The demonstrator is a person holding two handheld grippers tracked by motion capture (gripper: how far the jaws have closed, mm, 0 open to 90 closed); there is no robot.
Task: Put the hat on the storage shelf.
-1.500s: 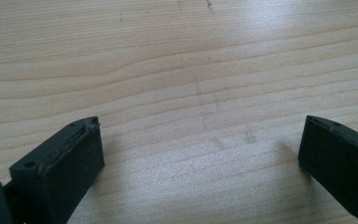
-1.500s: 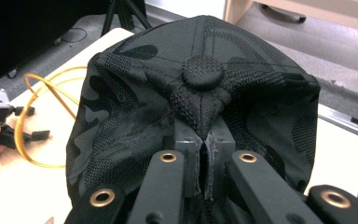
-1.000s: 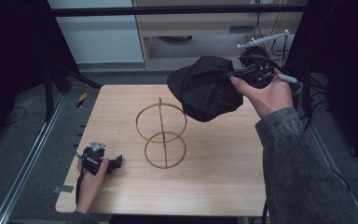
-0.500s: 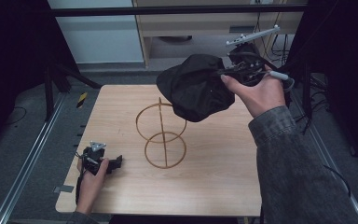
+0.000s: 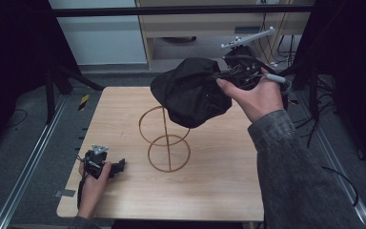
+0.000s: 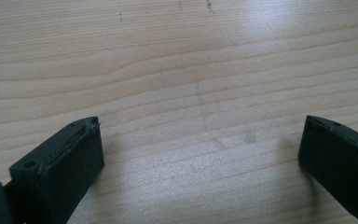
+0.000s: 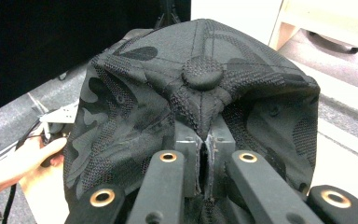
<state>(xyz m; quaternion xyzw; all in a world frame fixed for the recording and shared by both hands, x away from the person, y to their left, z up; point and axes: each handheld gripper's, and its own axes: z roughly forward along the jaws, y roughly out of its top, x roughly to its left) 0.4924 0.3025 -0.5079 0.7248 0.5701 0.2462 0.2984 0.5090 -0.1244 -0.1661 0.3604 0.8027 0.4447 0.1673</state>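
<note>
Right gripper [image 7: 204, 163] pinched tight on a fold of the black camo cap [image 5: 190, 90] (button top facing its camera), held aloft above the upper ring of the gold wire hat stand [image 5: 164, 138] at mid-table. Left gripper [image 5: 108, 165] spread wide, holding nothing, low over the wooden table [image 5: 219, 181] near its front-left corner.

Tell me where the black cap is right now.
In the high view the black cap hangs in the air from the right gripper, above the far right of the table, just over the wire stand.
</note>
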